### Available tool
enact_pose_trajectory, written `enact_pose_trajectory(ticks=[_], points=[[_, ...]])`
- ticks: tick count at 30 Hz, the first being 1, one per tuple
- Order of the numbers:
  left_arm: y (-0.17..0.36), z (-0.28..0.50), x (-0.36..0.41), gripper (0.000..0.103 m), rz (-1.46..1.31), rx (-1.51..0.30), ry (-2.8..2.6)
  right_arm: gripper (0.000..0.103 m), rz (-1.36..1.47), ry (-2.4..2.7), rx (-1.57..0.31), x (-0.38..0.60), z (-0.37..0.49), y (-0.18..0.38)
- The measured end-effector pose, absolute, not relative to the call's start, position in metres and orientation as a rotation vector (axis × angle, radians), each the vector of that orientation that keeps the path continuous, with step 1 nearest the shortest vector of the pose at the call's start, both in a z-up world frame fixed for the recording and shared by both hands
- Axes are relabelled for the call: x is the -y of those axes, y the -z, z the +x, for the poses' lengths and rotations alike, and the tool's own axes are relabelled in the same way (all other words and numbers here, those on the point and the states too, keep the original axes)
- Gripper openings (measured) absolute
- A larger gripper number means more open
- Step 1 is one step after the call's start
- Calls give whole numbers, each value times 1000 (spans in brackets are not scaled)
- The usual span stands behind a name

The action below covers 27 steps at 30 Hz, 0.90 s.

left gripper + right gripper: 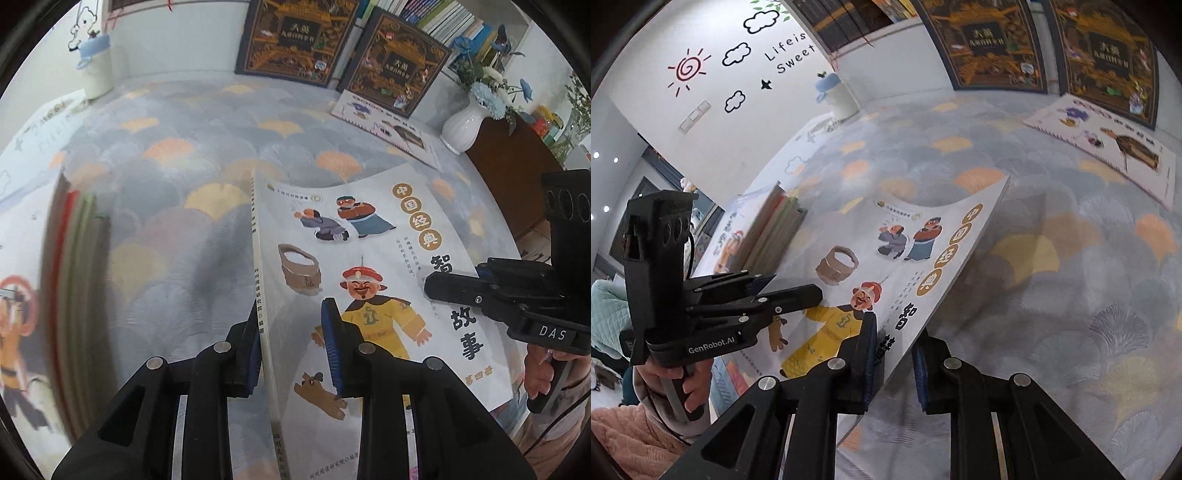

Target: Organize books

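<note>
A white picture book (369, 229) with cartoon figures and a man in yellow on its cover hangs tilted above the patterned tablecloth (166, 166). My left gripper (291, 350) is shut on its spine edge, one pad on each side. My right gripper (895, 369) is shut on the opposite long edge of the same book (923, 236). Each gripper shows in the other's view: the right gripper (454, 278) pinches the cover's right side, and the left gripper (794, 286) clamps the left side. A blurred stack of books (74, 277) lies to the left.
Two dark ornate books (295, 37) lean on the back wall. A flat white book (388, 125) lies before them. A white vase of blue flowers (465, 125) and a brown cabinet (517, 166) are at the right, a white bottle with a blue cap (96, 70) at the back left.
</note>
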<state>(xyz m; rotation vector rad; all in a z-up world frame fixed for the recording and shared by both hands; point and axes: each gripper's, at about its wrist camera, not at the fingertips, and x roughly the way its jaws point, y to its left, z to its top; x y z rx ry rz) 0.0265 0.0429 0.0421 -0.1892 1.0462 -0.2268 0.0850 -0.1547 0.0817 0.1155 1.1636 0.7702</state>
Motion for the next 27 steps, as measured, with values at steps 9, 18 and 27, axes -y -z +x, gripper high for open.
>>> enact_pose_trajectory(ticks=[9,18,27], points=[[-71,14,-62,26,-207,-971,240,18,61,-773,-1091,131,71,-120],[-108,-4,-94,27,-183,-864,181,18,1,-809,-1020,94,63,-158],[-152,-15,-158,26,-196,-759,113,18,-25,-905,-921,37,63,-199]])
